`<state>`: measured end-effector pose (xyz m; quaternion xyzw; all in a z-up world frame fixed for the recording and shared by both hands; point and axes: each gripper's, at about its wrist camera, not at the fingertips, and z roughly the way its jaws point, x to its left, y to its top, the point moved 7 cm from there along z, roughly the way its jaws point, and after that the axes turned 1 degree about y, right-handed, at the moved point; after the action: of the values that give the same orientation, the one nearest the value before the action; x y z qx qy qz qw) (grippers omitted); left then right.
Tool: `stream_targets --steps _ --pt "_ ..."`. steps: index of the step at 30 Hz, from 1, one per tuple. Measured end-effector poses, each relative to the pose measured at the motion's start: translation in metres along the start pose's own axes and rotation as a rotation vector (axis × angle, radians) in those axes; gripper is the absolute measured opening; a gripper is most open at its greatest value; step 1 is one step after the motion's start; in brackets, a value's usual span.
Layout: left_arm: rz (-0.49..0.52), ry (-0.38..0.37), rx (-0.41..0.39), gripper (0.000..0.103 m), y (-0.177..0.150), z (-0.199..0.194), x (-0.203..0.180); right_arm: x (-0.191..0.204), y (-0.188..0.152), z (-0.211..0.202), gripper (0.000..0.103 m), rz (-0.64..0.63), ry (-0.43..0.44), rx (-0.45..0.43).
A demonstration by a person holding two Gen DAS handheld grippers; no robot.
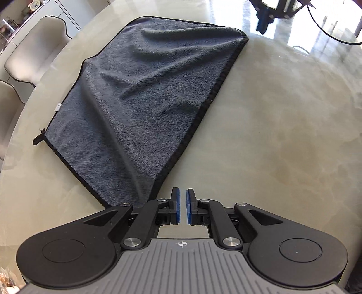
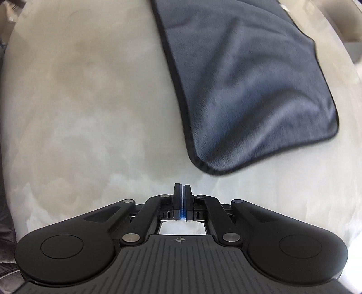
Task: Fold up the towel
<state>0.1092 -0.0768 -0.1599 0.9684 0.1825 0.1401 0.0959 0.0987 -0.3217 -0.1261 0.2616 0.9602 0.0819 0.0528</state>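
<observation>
A grey towel (image 1: 144, 95) with a black hem lies folded flat on the pale marble table (image 1: 282, 126), with soft wrinkles across it. My left gripper (image 1: 183, 192) hovers just off the towel's near corner, its blue pads a narrow gap apart and empty. The other gripper shows far across the table at the top of the left wrist view (image 1: 264, 20). In the right wrist view the towel (image 2: 248, 86) fills the upper right. My right gripper (image 2: 182, 187) is shut and empty, just short of the towel's rounded near corner (image 2: 203, 165).
Two pale chairs (image 1: 34, 52) stand beyond the table's left edge. A small white label (image 1: 57, 107) sticks out of the towel's left hem. A black cable (image 1: 328, 29) loops over the far right of the table.
</observation>
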Motion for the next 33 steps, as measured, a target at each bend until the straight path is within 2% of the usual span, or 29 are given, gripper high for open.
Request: stream_targets --steps 2,3,4,5,7,10,13,18,20,24,28,30,33 --pt "-0.037 0.017 -0.010 0.009 0.005 -0.003 0.012 -0.016 0.004 -0.008 0.008 0.101 -0.003 -0.060" --pt "-0.064 0.026 -0.019 0.009 0.008 -0.004 0.020 -0.033 0.008 -0.014 0.009 0.195 -0.012 -0.105" --pt "-0.107 0.037 -0.036 0.011 0.011 -0.007 0.031 -0.049 0.011 -0.018 0.014 0.274 -0.025 -0.143" --pt "-0.156 0.047 -0.055 0.013 0.013 -0.008 0.043 -0.060 0.012 -0.020 0.023 0.323 -0.040 -0.167" --pt "-0.245 0.065 -0.080 0.015 0.015 -0.006 0.065 -0.100 0.016 -0.023 0.032 0.498 -0.093 -0.244" --pt "-0.342 0.072 -0.106 0.015 0.022 0.001 0.094 -0.144 0.021 -0.019 0.033 0.709 -0.036 -0.324" --pt "-0.404 0.093 -0.129 0.022 0.037 0.015 0.122 -0.176 0.027 -0.010 0.032 0.809 -0.009 -0.363" --pt "-0.504 0.100 -0.168 0.028 0.061 0.038 0.163 -0.205 0.028 -0.002 0.032 0.862 -0.047 -0.382" --pt "-0.550 0.092 -0.178 0.040 0.072 0.050 0.177 -0.209 0.031 -0.004 0.033 0.885 -0.017 -0.413" --pt "-0.599 0.117 -0.166 0.050 0.086 0.067 0.196 -0.215 0.049 0.010 0.033 0.850 0.021 -0.456" --pt "-0.628 0.131 -0.139 0.059 0.093 0.084 0.206 -0.215 0.053 0.012 0.033 0.781 -0.027 -0.414" --pt "-0.629 0.126 -0.125 0.059 0.094 0.091 0.207 -0.215 0.056 0.015 0.032 0.748 -0.011 -0.407" --pt "-0.654 0.136 -0.129 0.071 0.092 0.096 0.212 -0.213 0.060 0.020 0.032 0.707 -0.003 -0.384"
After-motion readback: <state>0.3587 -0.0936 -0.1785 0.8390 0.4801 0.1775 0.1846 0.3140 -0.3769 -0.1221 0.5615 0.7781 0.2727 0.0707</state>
